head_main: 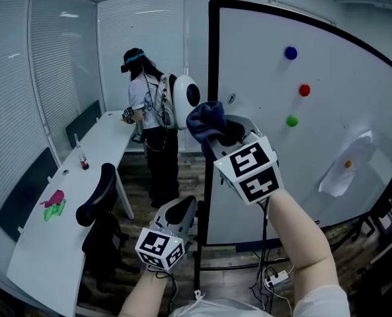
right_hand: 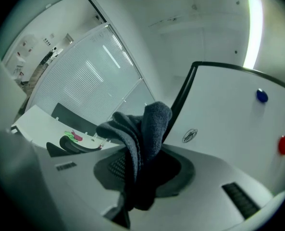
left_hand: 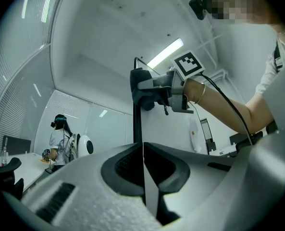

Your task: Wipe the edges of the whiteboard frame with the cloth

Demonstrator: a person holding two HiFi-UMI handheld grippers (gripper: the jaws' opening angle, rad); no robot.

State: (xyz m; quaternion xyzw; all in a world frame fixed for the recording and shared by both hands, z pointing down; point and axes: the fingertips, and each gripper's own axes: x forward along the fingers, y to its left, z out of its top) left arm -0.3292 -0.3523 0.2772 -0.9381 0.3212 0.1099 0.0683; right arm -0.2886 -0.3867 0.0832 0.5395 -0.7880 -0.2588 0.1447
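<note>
The whiteboard (head_main: 301, 144) stands upright on a stand, with a thin black frame (head_main: 212, 78) round it. My right gripper (head_main: 215, 134) is shut on a dark blue cloth (head_main: 205, 119), which it holds against the frame's left edge at about mid height. In the right gripper view the cloth (right_hand: 142, 129) bunches up out of the jaws, right beside the frame (right_hand: 180, 97). My left gripper (head_main: 177, 211) hangs lower, just left of the frame and apart from it. Its jaws are shut with nothing between them (left_hand: 143, 162). From there the cloth (left_hand: 140, 97) shows on the frame (left_hand: 137, 124).
Blue (head_main: 291, 53), red (head_main: 305, 90) and green (head_main: 291, 120) magnets and a sheet of paper (head_main: 348, 164) are on the board. A long white desk (head_main: 43, 243) and a black chair (head_main: 100, 197) stand at the left. A person (head_main: 149, 117) stands behind. Cables (head_main: 275, 279) lie on the floor.
</note>
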